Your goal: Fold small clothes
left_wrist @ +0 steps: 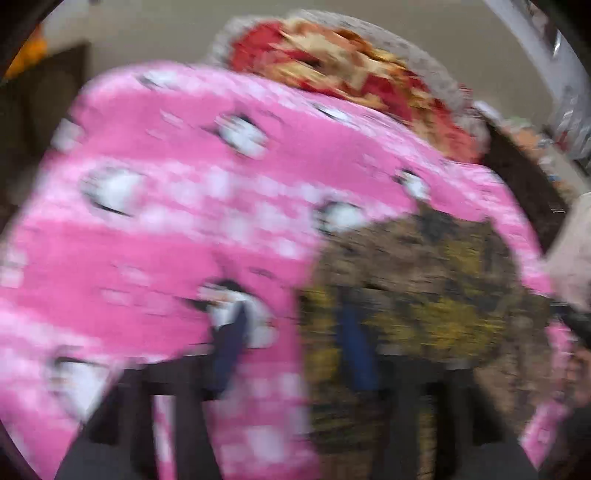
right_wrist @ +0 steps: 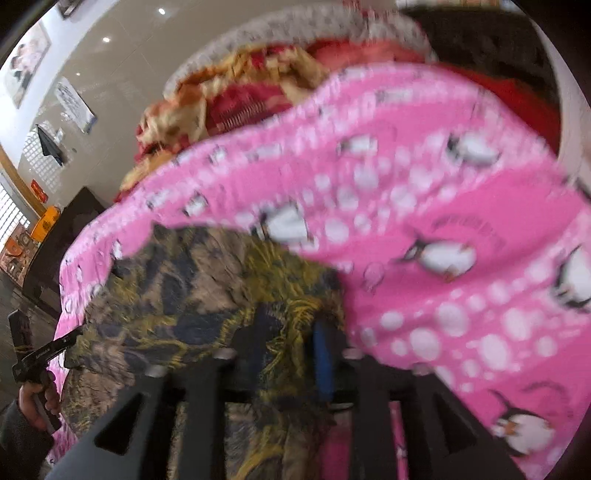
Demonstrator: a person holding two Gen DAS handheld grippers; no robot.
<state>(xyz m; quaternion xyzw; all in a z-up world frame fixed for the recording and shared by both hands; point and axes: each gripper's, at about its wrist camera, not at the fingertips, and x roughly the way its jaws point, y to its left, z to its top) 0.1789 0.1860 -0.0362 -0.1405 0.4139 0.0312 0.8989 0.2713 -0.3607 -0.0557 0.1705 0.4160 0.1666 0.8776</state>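
Observation:
A brown, yellow and dark patterned garment (left_wrist: 417, 273) (right_wrist: 192, 288) lies on a pink fleece cloth with white dots and penguins (left_wrist: 155, 221) (right_wrist: 424, 206). The left wrist view is heavily blurred. My left gripper (left_wrist: 291, 343) hovers over the garment's left edge where it meets the pink cloth, blue pads apart and pressing on nothing. My right gripper (right_wrist: 291, 347) hangs over the garment's right part, beside a raised fold of the pink cloth, its pads also apart. At the far left of the right wrist view, a hand (right_wrist: 37, 398) holds the left gripper.
Behind the pink cloth stands a pale woven basket (left_wrist: 236, 33) (right_wrist: 229, 40) heaped with red and gold clothes (left_wrist: 332, 62) (right_wrist: 240, 88). Dark furniture (right_wrist: 66, 236) and a tiled wall with pictures lie to the left. A pale sleeve (left_wrist: 576, 258) enters at the right.

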